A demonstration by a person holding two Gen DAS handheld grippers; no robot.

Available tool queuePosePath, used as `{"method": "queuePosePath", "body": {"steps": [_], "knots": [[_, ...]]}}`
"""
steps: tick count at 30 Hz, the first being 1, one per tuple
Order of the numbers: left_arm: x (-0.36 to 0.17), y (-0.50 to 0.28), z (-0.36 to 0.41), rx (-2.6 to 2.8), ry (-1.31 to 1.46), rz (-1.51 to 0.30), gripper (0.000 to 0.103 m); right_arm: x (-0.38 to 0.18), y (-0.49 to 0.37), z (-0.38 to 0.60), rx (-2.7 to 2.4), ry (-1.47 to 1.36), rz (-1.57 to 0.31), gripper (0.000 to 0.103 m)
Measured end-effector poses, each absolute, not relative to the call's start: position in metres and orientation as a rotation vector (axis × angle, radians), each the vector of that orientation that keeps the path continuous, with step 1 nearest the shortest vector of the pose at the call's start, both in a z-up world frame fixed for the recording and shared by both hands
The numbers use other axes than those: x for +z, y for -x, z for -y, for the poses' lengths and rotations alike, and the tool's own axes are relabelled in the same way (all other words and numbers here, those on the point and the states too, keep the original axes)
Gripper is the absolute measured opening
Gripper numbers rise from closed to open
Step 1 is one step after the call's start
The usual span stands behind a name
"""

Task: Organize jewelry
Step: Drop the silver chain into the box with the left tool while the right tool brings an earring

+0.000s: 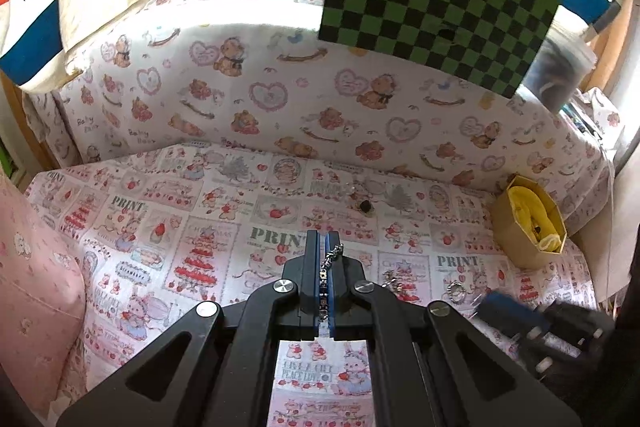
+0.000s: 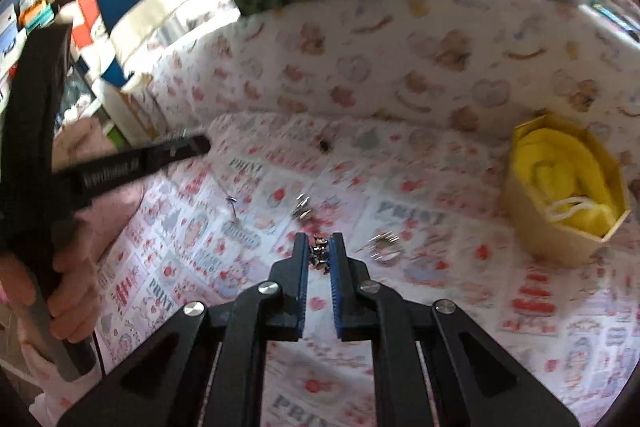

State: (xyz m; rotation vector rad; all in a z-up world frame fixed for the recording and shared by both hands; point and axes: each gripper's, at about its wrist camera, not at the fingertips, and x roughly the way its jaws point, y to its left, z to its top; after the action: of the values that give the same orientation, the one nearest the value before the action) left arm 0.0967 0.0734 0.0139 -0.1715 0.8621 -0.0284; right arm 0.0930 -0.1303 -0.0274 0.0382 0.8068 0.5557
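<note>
Right wrist view, blurred: perhaps four jewelry pieces (image 2: 303, 207), one box (image 2: 560, 187).

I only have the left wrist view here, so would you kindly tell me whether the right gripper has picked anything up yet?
Observer: Not yet. The right gripper is open, with a small dark beaded piece lying on the cloth between its fingers.
Operator: Thank you. Is the left gripper's bracelet hanging free?
Observer: From the right wrist view, the left gripper is held above the cloth, but blur hides the bracelet there.
Operator: What lies near the right gripper?
Observer: A silver ring just to its right, and a clasp-like piece ahead.
</note>
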Motion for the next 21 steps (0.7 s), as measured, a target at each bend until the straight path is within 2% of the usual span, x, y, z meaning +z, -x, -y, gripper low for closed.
{"method": "queuePosePath", "body": {"steps": [7, 10, 16, 21], "knots": [[0.043, -0.067, -0.048, -0.061, 0.091, -0.666, 0.002, 0.020, -0.094, 0.192, 0.454, -0.107, -0.667, 0.009], [0.046, -0.064, -0.041, -0.115, 0.094, -0.651, 0.002, 0.028, -0.107, 0.226, 0.378, -0.170, -0.648, 0.009], [0.035, -0.071, -0.030, -0.118, 0.059, -0.685, 0.002, 0.016, -0.138, 0.268, 0.212, -0.192, -0.653, 0.009], [0.025, -0.075, -0.027, -0.107, 0.045, -0.711, 0.002, -0.010, -0.164, 0.279, 0.171, -0.194, -0.734, 0.009]]}}
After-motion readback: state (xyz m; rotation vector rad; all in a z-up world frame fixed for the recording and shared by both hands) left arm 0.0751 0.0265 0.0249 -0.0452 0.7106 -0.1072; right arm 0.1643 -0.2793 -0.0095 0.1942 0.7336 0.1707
